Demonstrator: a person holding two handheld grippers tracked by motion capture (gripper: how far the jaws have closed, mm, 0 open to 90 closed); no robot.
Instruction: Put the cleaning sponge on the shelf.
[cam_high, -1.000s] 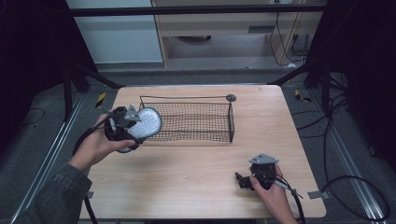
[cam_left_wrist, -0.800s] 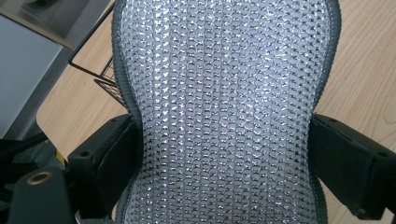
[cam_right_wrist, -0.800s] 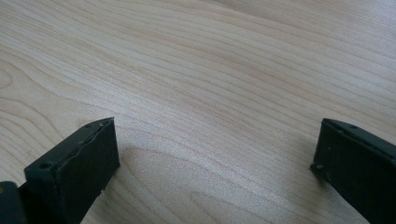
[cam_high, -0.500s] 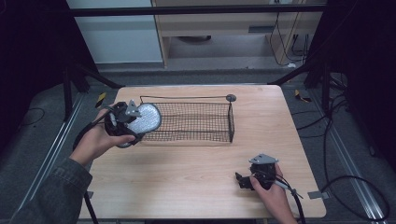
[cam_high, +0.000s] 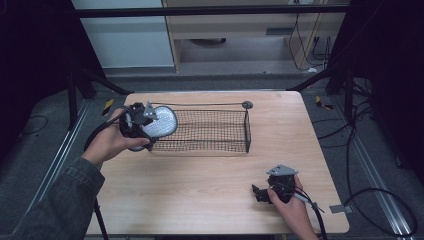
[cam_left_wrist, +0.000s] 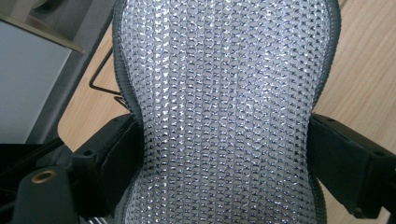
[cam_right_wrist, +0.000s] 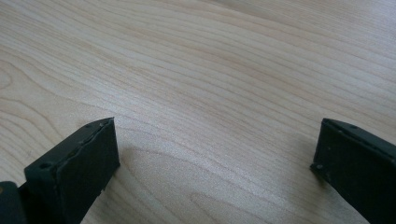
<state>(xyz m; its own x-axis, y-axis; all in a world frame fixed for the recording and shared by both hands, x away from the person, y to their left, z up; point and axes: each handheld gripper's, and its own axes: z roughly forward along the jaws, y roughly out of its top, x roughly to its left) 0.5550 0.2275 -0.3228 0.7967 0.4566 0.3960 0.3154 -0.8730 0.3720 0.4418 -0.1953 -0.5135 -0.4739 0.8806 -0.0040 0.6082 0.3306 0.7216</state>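
My left claw (cam_high: 150, 120) pinches the silver mesh pad (cam_high: 161, 122) at the wire basket's (cam_high: 210, 131) left end. My right claw (cam_high: 260, 194) rests spread on the surface (cam_high: 200, 185).

The mesh pad (cam_high: 161, 121) sits at the wire basket's (cam_high: 210, 131) left end, clamped by the left gripper (cam_high: 145, 120); the right gripper (cam_high: 260, 194) rests on the table (cam_high: 200, 190) in front of the basket (toward its right end)

Black fingers (cam_right_wrist: 74, 172), grey plate, seemingly denim sleeve (cam_high: 60, 200).
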